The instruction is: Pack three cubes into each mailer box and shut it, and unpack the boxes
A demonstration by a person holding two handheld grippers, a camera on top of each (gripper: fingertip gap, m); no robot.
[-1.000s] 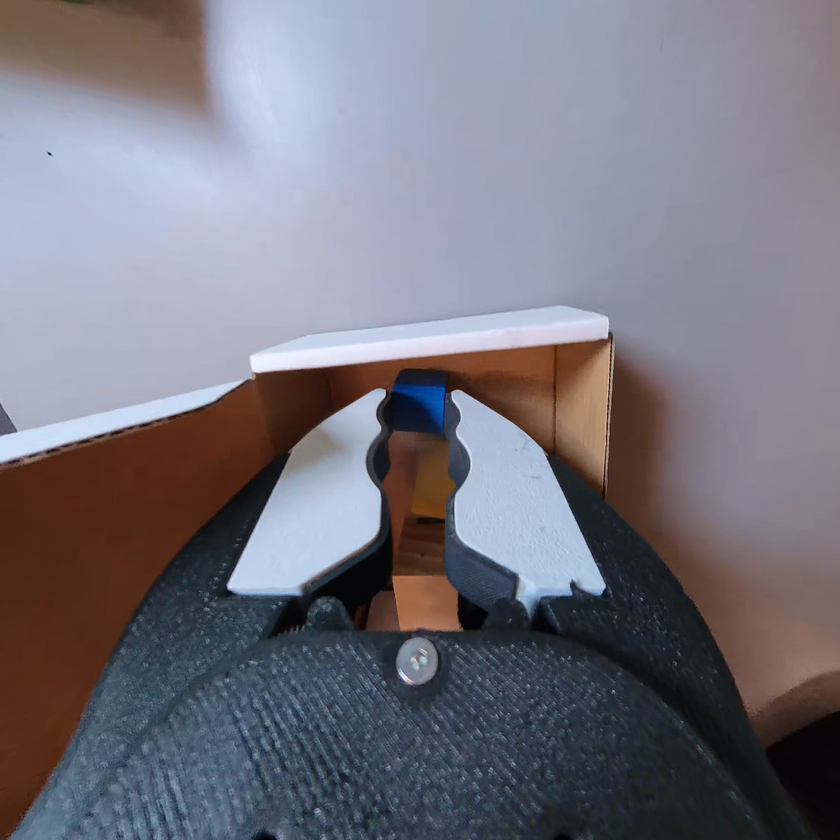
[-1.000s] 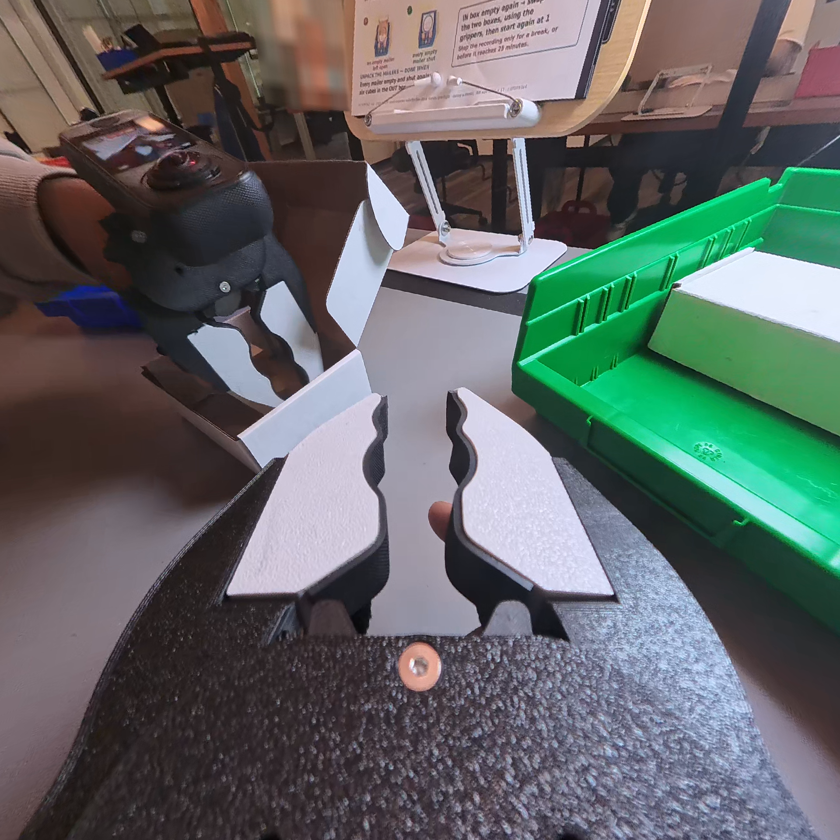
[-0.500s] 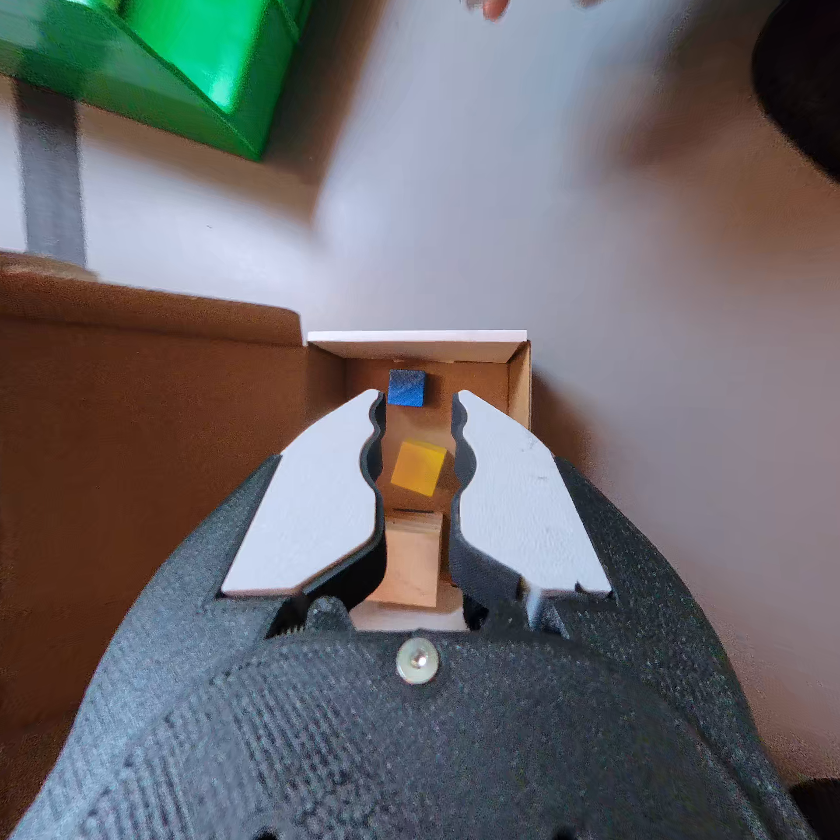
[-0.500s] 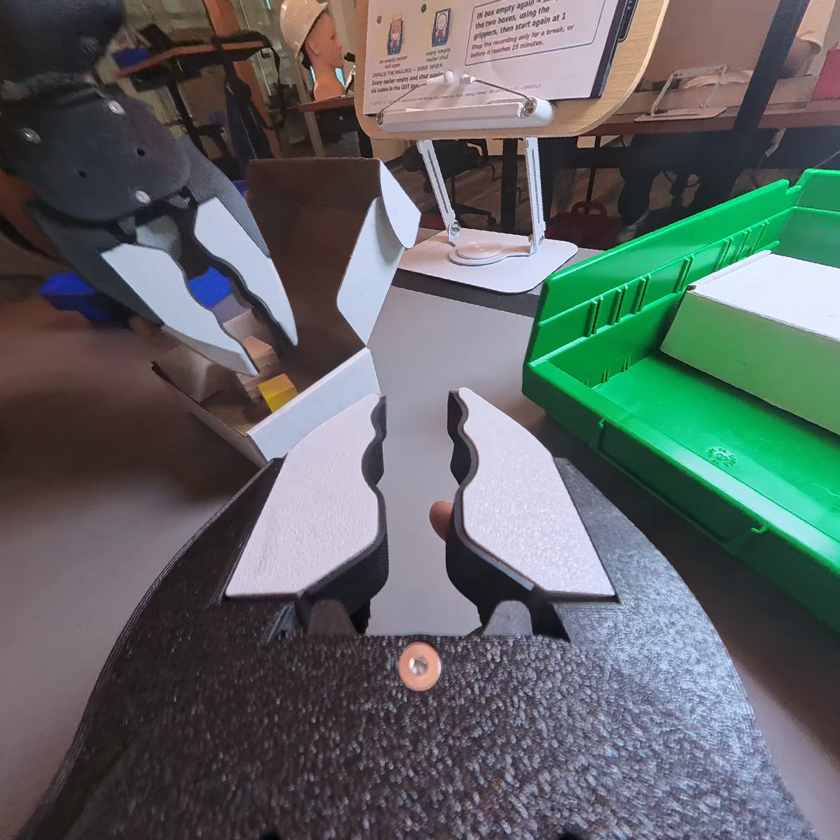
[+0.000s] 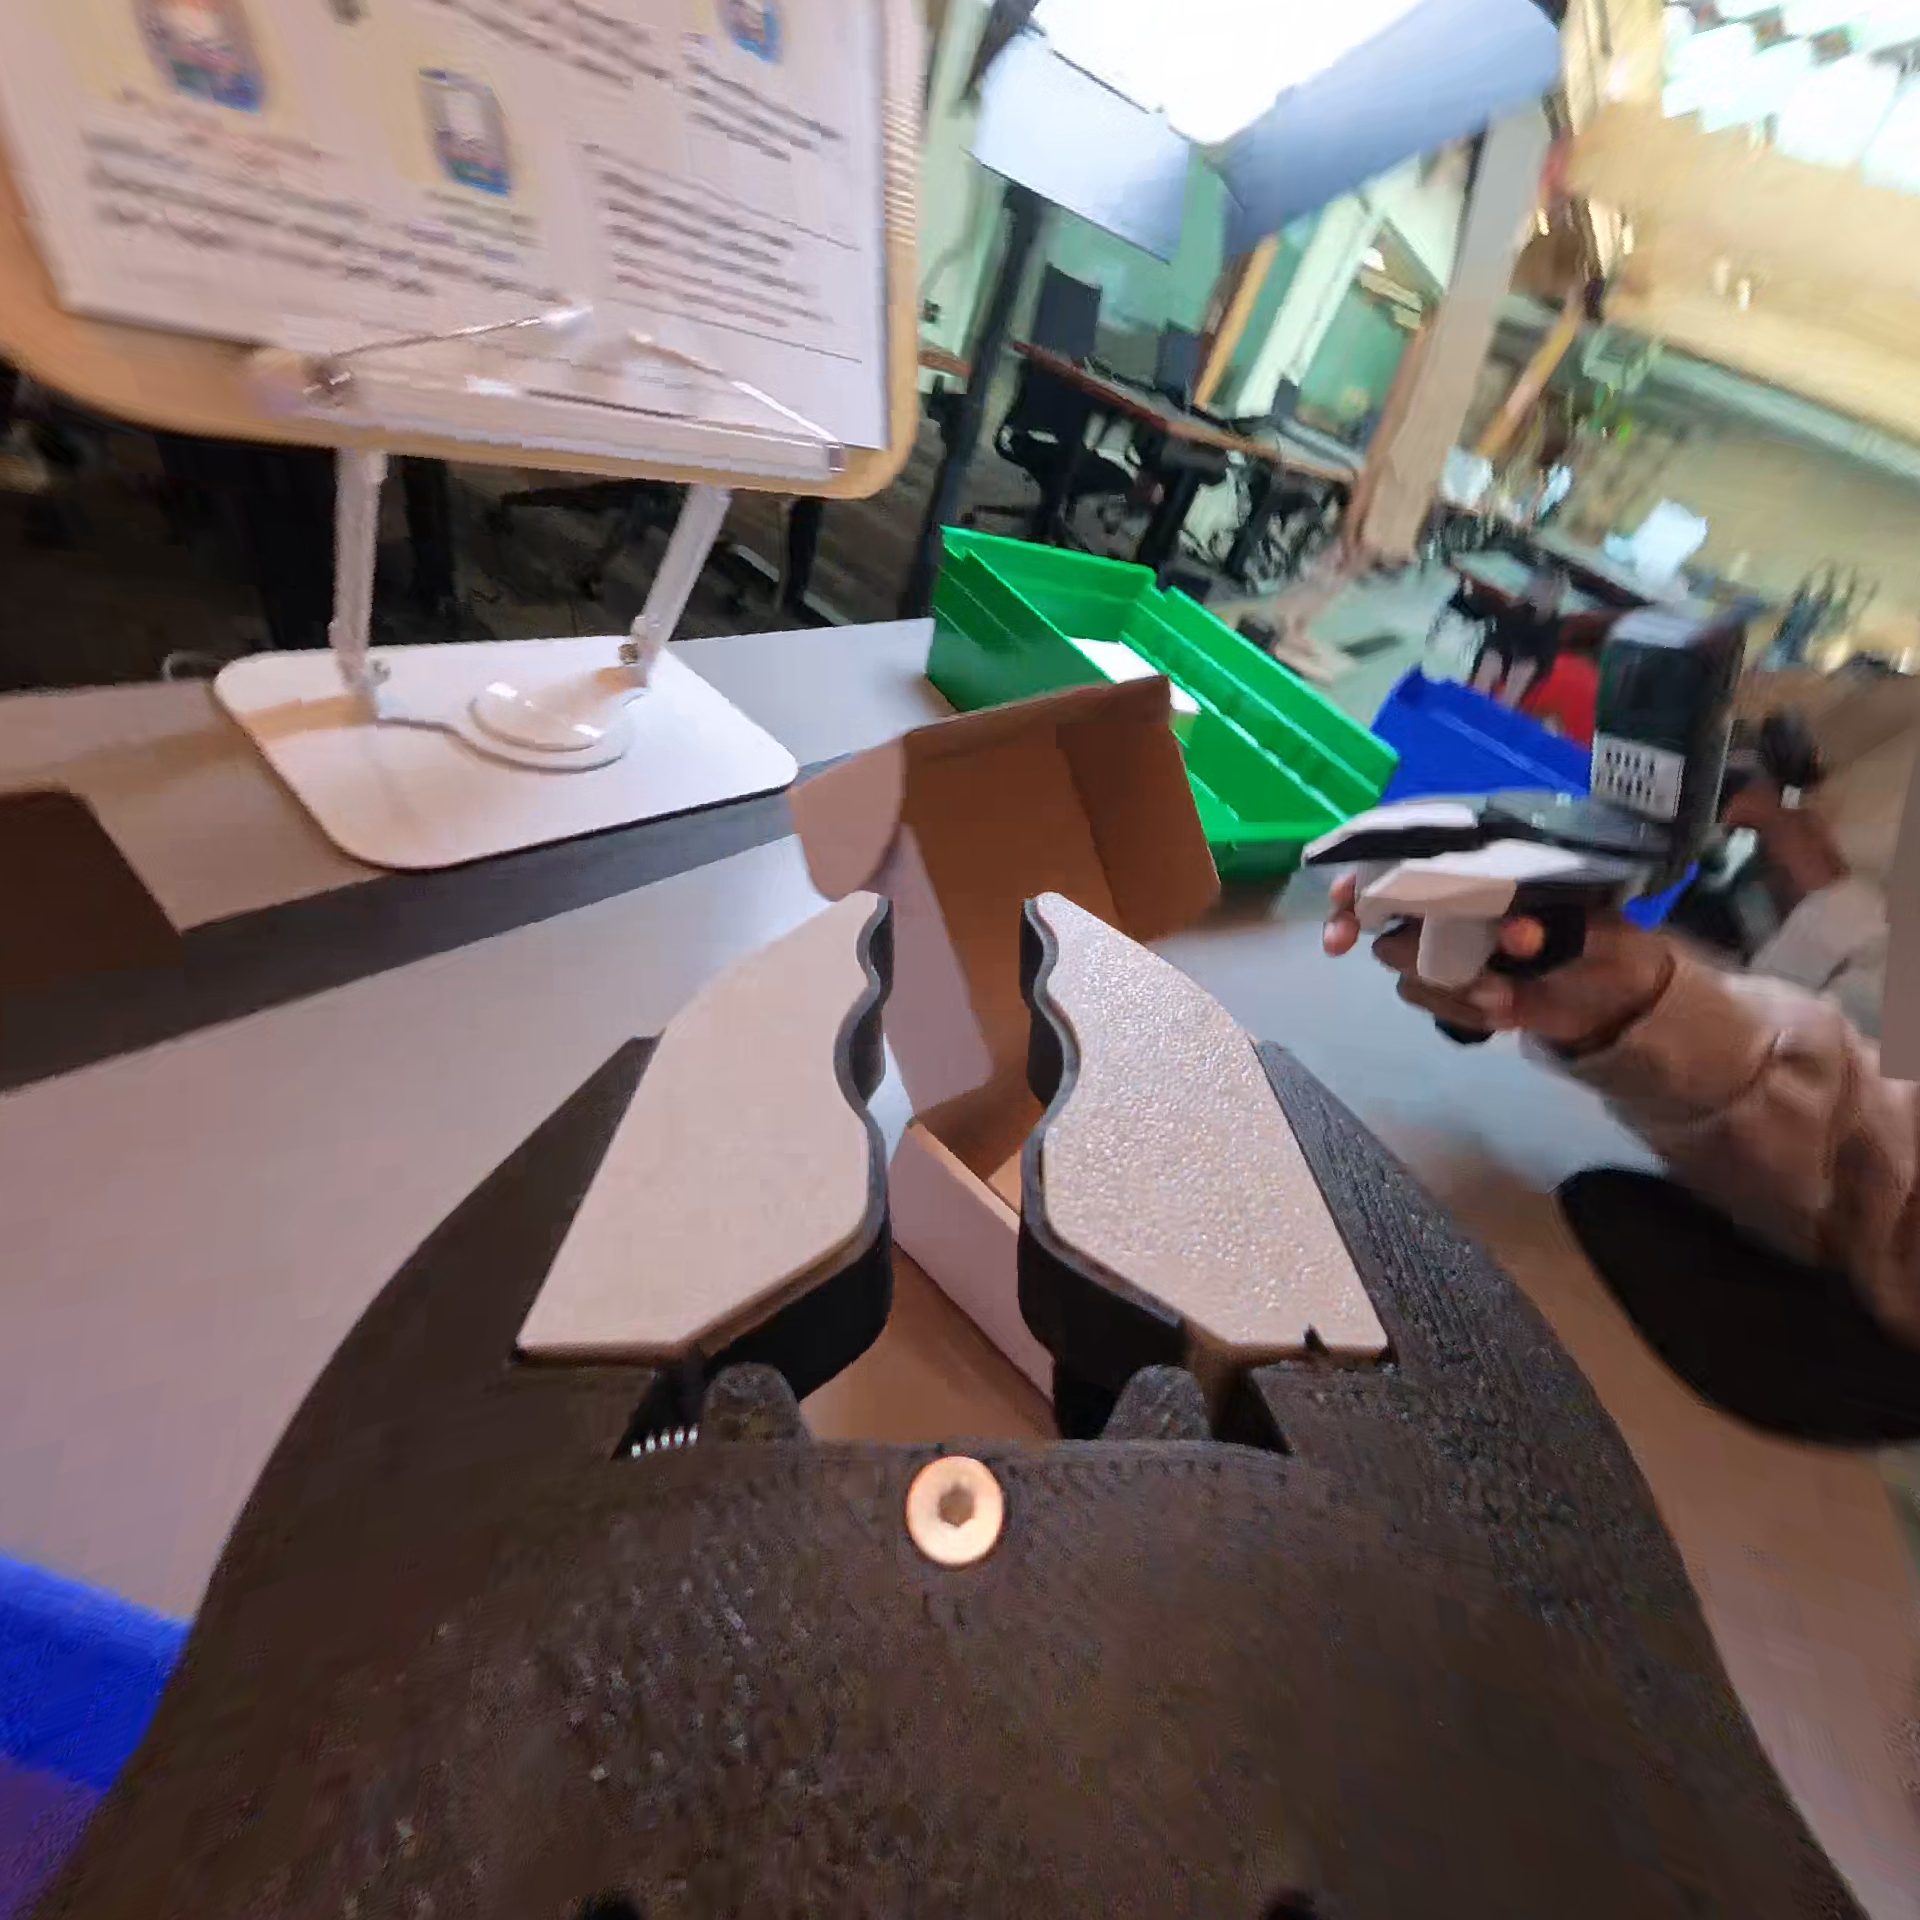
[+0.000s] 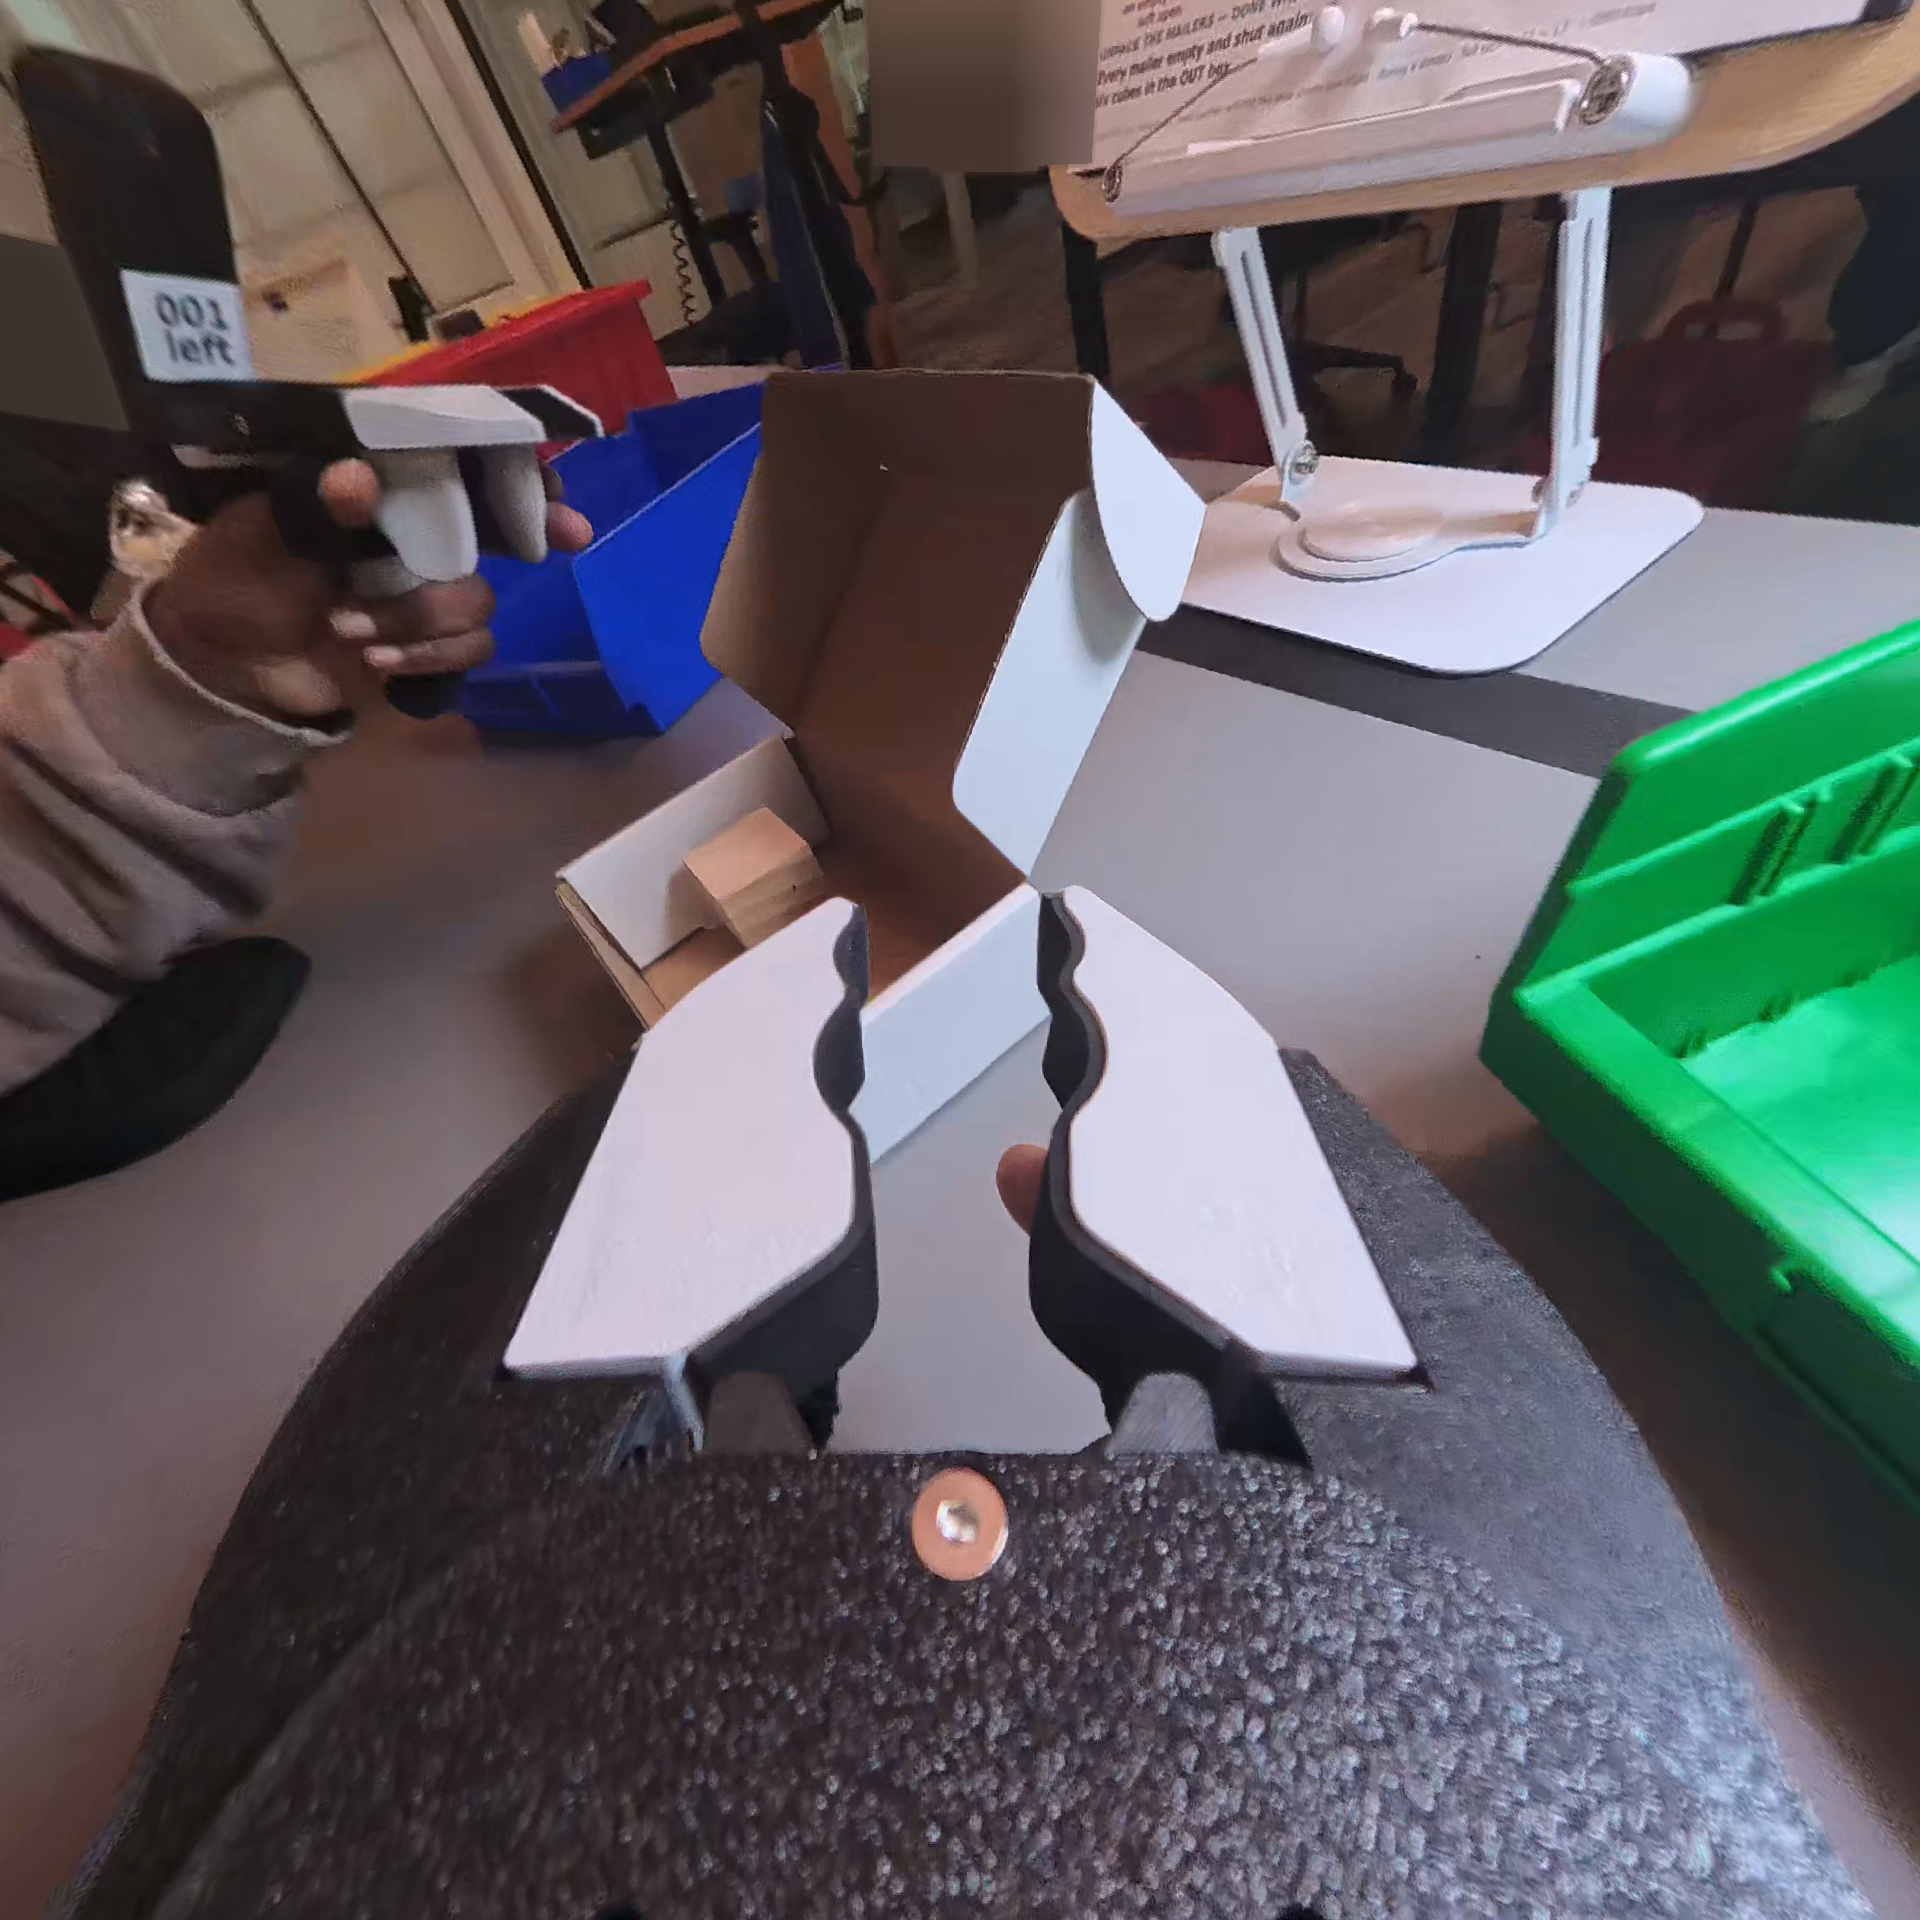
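Note:
The white mailer box sits open on the grey table, its brown-lined lid standing up. A wooden cube shows inside at the left end; the rest of the inside is hidden behind my right fingers. My right gripper is open and empty, just in front of the box's near wall. My left gripper is held level above and left of the box. In the left wrist view the left gripper is open and empty, with the box below its tips and the right gripper beyond.
A green bin stands right of the box and holds a white box. A blue bin sits at the back left with a red bin behind it. A white document stand stands at the back. Some 25 cm of space lies between my two pairs of fingers. Both grippers' tips are roughly 15 cm from the wooden cube.
My left gripper has risen out of the box, empty, swung level and moved back to the left. My right gripper has moved closer to the box's near wall.

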